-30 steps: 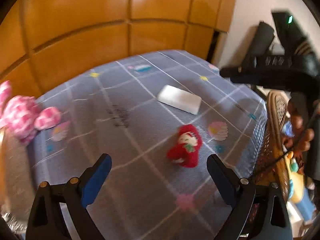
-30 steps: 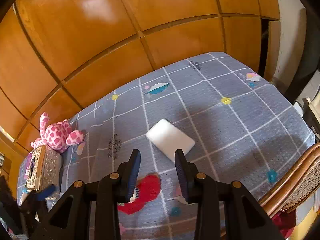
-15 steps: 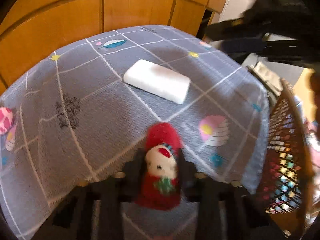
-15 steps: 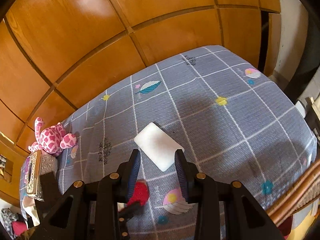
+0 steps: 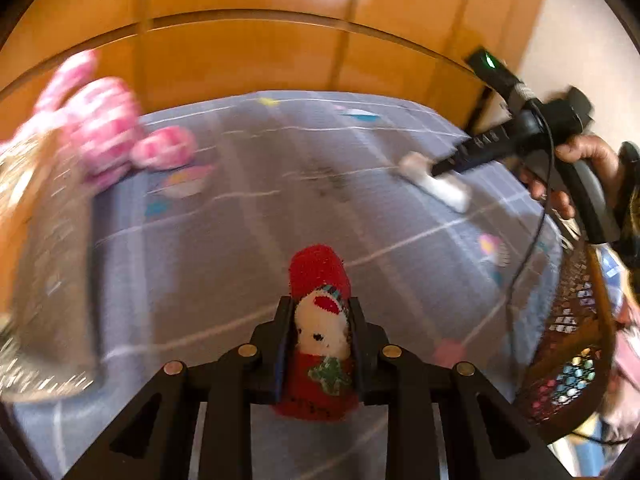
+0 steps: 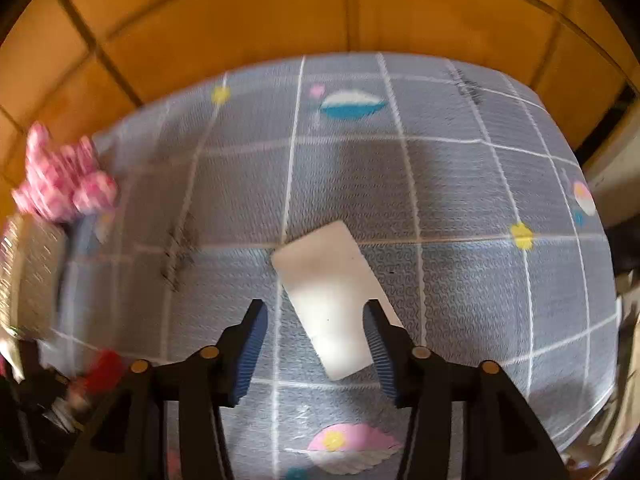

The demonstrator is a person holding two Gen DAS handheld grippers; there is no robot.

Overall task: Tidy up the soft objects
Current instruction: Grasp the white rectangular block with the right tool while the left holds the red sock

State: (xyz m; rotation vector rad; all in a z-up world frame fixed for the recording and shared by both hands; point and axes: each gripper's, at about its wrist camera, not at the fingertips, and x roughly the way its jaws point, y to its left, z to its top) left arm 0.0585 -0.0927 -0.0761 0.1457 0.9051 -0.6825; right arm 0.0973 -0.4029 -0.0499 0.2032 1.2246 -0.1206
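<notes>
Two soft things are now spoken for, one per claw. Biggest in view is the grey checked tablecloth (image 6: 460, 200), with the pink spotted plush (image 5: 108, 132) lying at its far left edge beside a glittery box (image 5: 48, 264); I have not touched either.

Next down, the white sponge block (image 6: 332, 296) lies flat on the cloth. A second ago my right claw (image 6: 316, 352) hung above it with its jaws narrow; now they are opening and straddle the near end of the block, pads not yet pressing. I judge a squeeze comes next.

Smallest, the red Santa doll (image 5: 320, 336). A second ago it lay loose on the cloth between my wide left jaws; now my left claw (image 5: 320, 344) is clamped tight on its middle, hat poking out ahead. It seems ready to carry toward the plush's side, where I guess the soft things gather.
</notes>
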